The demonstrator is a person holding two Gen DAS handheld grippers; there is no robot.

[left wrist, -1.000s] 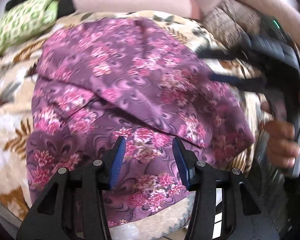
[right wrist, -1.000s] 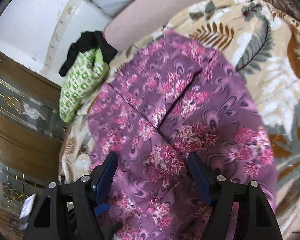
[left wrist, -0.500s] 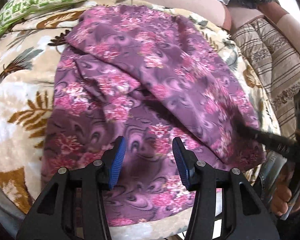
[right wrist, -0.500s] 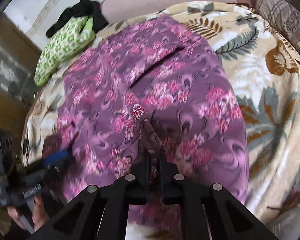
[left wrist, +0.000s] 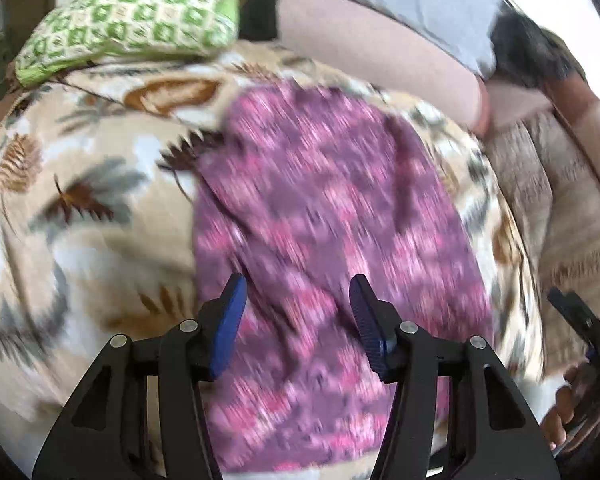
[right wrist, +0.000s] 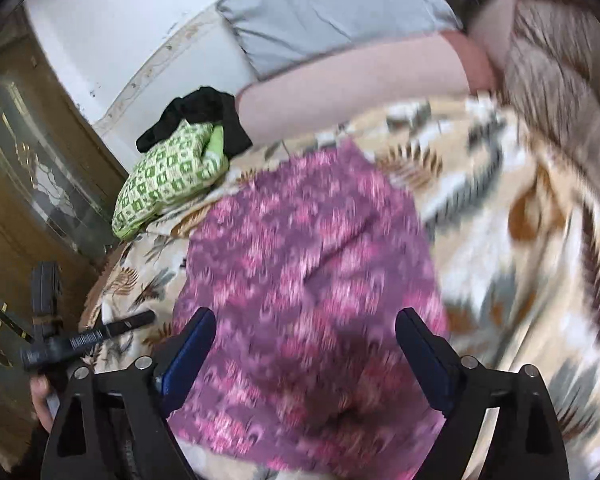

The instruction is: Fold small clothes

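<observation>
Purple floral garment (right wrist: pixel 312 280) now lies as a narrower folded panel on the leaf-print blanket (left wrist: pixel 80 208) — half a second ago the right gripper (right wrist: pixel 304 356) pinched its near edge; now its jaws stand wide apart, empty. The left gripper (left wrist: pixel 298 320) is likewise spread, holding nothing. One fold looks done — another probably remains.

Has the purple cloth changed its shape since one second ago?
Yes. The purple cloth is now folded narrower: more of the leaf blanket shows on its left side, toward the green pillow.
</observation>
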